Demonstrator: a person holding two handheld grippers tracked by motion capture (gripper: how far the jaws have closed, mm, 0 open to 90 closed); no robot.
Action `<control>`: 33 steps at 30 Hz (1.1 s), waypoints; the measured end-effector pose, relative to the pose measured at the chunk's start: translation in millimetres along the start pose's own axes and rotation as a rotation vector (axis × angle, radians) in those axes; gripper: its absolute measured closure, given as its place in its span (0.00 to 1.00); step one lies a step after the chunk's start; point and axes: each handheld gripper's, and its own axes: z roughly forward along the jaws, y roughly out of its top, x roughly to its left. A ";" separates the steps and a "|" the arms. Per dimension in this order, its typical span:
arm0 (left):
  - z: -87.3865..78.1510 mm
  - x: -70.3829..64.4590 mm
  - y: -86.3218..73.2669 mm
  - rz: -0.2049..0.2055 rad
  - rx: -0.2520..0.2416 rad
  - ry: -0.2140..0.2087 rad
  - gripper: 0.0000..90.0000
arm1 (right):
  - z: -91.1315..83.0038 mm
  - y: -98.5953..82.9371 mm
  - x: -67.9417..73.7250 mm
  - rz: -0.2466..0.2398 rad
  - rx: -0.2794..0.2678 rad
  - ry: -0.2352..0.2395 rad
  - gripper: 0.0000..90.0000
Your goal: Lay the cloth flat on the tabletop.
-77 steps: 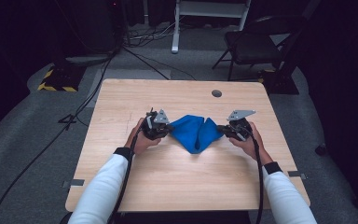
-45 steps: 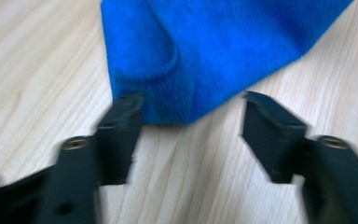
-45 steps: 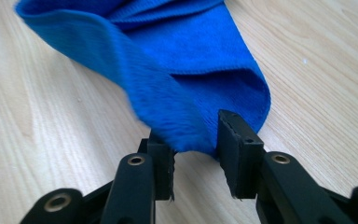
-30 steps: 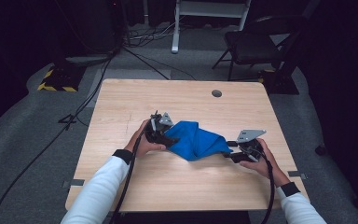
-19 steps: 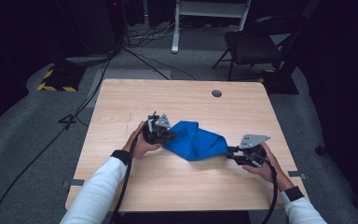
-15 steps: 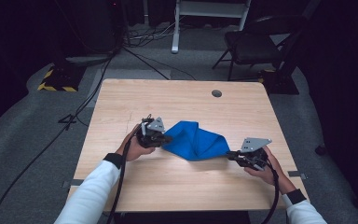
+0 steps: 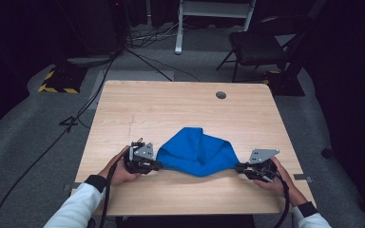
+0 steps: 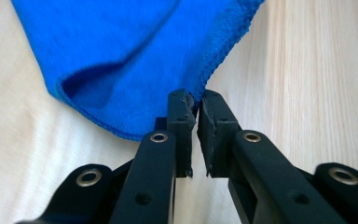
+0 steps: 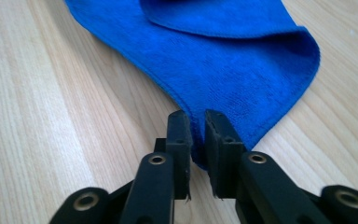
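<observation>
We have the blue cloth (image 7: 197, 152) on the near half of the wooden surface (image 7: 171, 109), roughly centred left to right, stretched between both tools.

Left tool (image 7: 158, 166): jaws pinched on the cloth's left corner; in the left gripper view (image 8: 195, 100) the stitched edge runs straight into the closed tips. Right tool (image 7: 238, 167): jaws clamped on the right corner; the right gripper view (image 9: 196, 122) shows the cloth's point caught between them.

Changes vs earlier frames:
- 2.6 s ago both tools sat close together further from us, with the cloth bunched into a compact lump between them.
- Since then the right tool has moved right and nearer, pulling its corner out.
- In the last half second the left tool has come nearer too, so both tools now sit at about the same depth, near the front edge.
- The cloth is now spread wider: a low span along the near side with a folded hump rising toward the far side. It still has folds and is not flat.

Both hands (image 7: 119, 171) keep their grip throughout.
</observation>
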 end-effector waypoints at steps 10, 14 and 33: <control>-2.2 -3.1 -18.6 -0.059 0.029 0.031 0.79 | -4.4 -10.7 1.9 0.023 0.011 0.003 0.78; -7.4 -8.5 -22.5 -0.058 0.056 0.067 0.70 | -12.8 -16.6 0.5 0.050 0.005 -0.013 0.62; 16.1 -31.9 18.1 -0.108 -0.059 0.163 0.26 | 16.7 9.1 -24.5 0.066 0.018 -0.075 0.50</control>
